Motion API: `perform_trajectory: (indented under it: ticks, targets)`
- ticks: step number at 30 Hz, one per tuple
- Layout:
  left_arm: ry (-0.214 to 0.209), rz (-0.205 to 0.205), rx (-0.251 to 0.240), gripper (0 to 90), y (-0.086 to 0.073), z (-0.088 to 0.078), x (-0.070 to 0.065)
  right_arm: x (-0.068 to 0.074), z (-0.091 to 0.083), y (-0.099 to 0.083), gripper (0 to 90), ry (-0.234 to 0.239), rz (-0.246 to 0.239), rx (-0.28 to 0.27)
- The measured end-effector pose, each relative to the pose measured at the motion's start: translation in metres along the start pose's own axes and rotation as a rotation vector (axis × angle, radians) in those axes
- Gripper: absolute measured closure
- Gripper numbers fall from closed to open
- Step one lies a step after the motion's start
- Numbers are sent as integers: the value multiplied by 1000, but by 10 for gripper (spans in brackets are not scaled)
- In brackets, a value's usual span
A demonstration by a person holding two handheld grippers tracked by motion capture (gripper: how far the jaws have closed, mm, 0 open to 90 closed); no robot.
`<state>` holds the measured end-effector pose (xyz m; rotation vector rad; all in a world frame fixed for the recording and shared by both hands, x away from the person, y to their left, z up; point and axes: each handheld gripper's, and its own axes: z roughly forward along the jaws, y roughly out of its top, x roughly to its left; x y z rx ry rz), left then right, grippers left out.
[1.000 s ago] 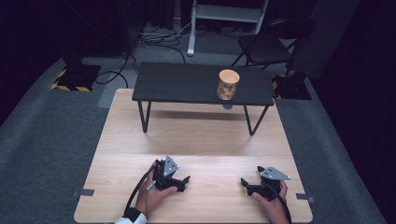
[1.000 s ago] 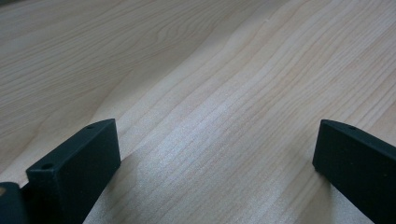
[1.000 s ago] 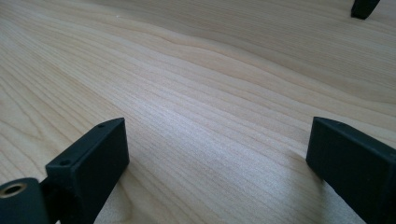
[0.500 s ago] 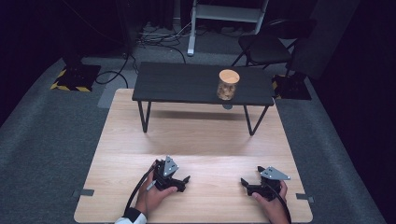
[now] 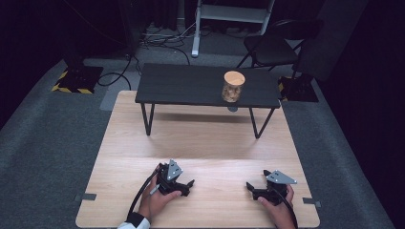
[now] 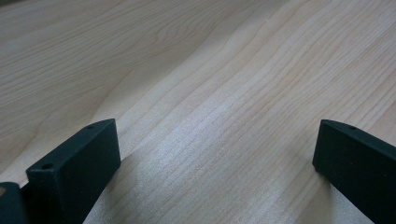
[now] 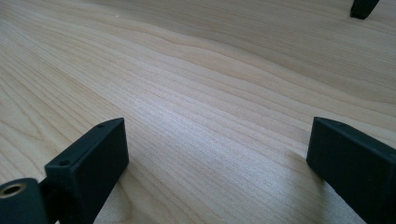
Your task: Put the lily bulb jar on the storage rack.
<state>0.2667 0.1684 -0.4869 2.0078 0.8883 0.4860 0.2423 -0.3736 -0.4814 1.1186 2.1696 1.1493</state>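
Right now I rest both grippers low on the pale wooden table [image 5: 200, 138], near its front edge, because nothing is within reach to grasp. My left gripper [image 5: 184, 185] has its fingers [image 6: 77, 163] spread wide, bare wood grain between them. My right gripper [image 5: 255, 187] sits well apart from it, fingers [image 7: 91, 161] spread just as wide and holding nothing. Open and flat like this, I judge them simply parked and ready. The one likely thing to handle, a glass jar [image 5: 233, 87] with a light lid, stands upright on the small black table [image 5: 186, 86] at the far side, toward its right end, well away from both hands.
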Motion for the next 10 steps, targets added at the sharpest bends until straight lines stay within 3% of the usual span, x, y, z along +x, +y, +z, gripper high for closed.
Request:
perform_trajectory:
  ticks: [10]
  targets:
    - [0, 0, 0, 8, 0, 0, 0, 1, 0, 1, 22, -10, 4, 6]
